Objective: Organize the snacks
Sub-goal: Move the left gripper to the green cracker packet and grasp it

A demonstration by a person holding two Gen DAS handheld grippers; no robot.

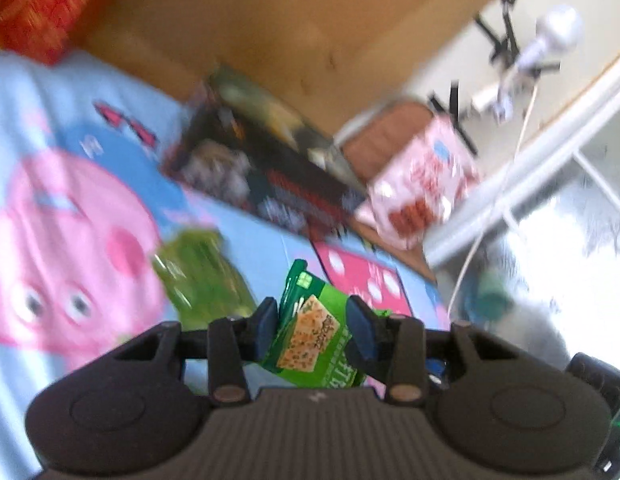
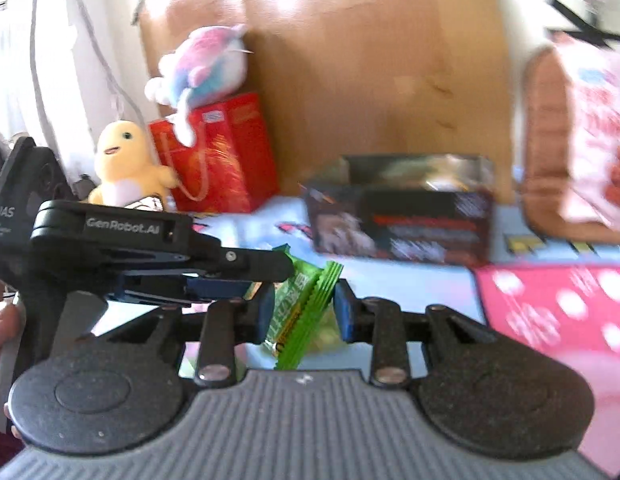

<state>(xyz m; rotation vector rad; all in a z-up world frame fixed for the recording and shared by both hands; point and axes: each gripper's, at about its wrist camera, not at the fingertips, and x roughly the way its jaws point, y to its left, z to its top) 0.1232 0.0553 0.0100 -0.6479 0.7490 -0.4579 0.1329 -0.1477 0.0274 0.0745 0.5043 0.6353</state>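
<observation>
left gripper pinches a green cracker packet above the cartoon-pig blanket. right gripper pinches a green snack packet, the left gripper just beside it. an open dark box and a pink snack bag sit beyond.

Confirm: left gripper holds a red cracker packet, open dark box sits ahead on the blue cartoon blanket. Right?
Not quite. The cracker packet clamped in the left gripper is green, not red, as the left wrist view shows. The rest holds: the open dark box sits ahead on the blue cartoon blanket.
</observation>
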